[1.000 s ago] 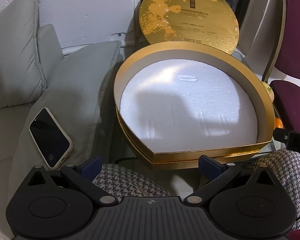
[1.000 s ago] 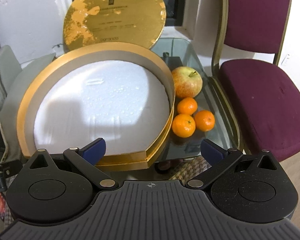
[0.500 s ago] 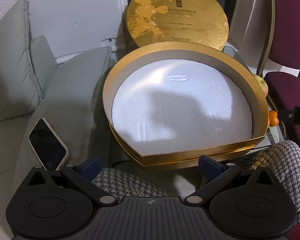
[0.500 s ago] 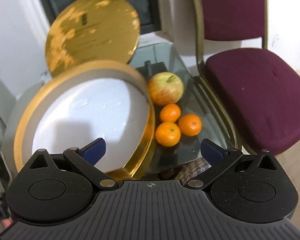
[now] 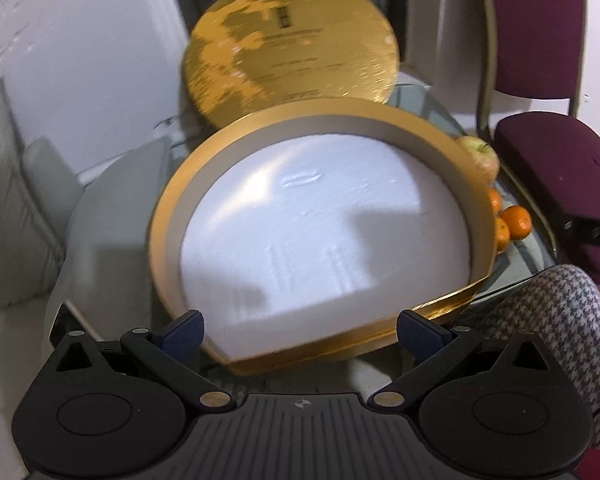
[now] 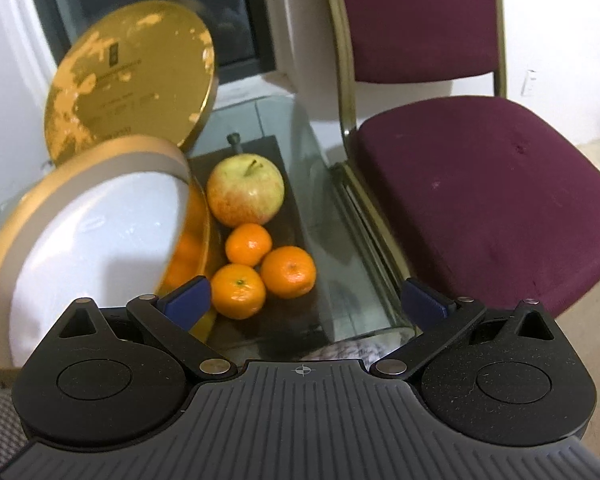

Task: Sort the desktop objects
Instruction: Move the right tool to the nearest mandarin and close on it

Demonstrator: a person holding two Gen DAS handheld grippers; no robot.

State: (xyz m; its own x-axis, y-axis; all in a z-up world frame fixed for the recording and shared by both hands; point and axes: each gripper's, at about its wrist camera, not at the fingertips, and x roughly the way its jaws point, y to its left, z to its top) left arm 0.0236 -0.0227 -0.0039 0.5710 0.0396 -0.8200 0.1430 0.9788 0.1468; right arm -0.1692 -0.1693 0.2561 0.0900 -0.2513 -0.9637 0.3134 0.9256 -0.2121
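Note:
A round gold box (image 5: 168,216) lined with white foam (image 5: 324,220) lies on a glass table (image 6: 340,240). Its gold lid (image 5: 292,48) leans upright behind it. To the box's right sit an apple (image 6: 245,189) and three oranges (image 6: 249,243) (image 6: 238,289) (image 6: 289,271). My left gripper (image 5: 299,326) is open, empty, at the box's near rim. My right gripper (image 6: 305,298) is open and empty, hovering just short of the oranges; the apple (image 5: 482,152) and an orange (image 5: 516,220) peek past the box in the left wrist view.
A maroon chair (image 6: 484,184) stands right of the table; its seat (image 5: 556,168) shows in the left wrist view. Grey cushions (image 5: 24,184) lie left of the box. A houndstooth-clad knee (image 5: 548,320) is at the near right. The right gripper's body (image 5: 592,234) juts in from the right.
Both grippers swung right. The right one moved from over the box toward the fruit. The phone left of the box has dropped out of the left wrist view.

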